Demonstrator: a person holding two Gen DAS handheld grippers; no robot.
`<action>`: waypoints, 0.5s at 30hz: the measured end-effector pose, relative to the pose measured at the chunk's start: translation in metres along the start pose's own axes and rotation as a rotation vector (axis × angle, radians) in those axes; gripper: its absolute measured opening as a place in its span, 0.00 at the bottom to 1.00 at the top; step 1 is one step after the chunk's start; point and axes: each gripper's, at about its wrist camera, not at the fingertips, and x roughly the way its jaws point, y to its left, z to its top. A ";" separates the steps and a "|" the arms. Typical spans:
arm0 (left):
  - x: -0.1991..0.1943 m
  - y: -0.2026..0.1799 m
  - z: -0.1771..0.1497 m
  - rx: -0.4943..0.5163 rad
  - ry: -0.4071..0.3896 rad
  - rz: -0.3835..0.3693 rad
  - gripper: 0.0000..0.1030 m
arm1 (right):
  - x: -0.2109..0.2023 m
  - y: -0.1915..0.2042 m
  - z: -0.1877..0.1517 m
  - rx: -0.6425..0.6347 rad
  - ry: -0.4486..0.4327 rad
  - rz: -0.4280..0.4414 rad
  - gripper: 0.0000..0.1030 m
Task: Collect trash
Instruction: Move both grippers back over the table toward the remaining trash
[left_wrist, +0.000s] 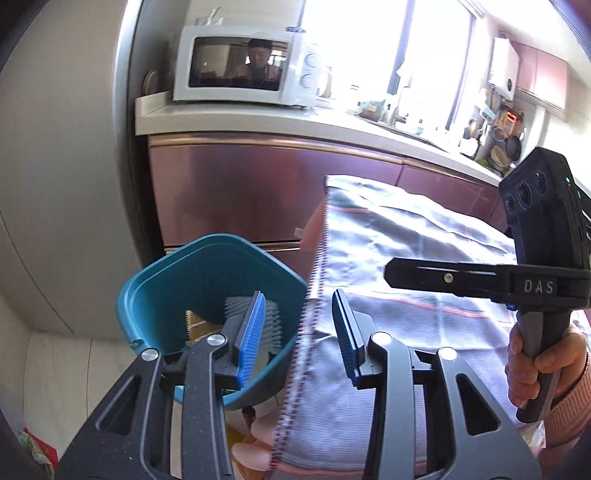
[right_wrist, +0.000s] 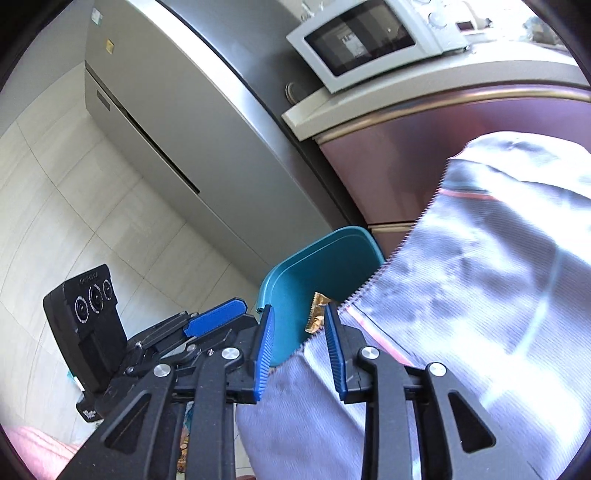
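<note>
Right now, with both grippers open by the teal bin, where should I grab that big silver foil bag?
Take the silver foil bag by its serrated sealed edge, coming from the teal bin side. That flat, thin seam stands nearly upright between the left gripper fingers, so they could pinch it; the body looks puffed and slippery.
</note>
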 end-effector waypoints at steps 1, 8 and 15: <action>-0.001 -0.005 0.000 0.006 -0.001 -0.007 0.37 | -0.007 0.000 -0.003 -0.002 -0.012 -0.005 0.29; 0.003 -0.049 0.001 0.062 0.006 -0.088 0.39 | -0.071 -0.020 -0.031 0.019 -0.106 -0.110 0.36; 0.019 -0.106 -0.003 0.141 0.036 -0.193 0.39 | -0.138 -0.056 -0.074 0.120 -0.188 -0.243 0.37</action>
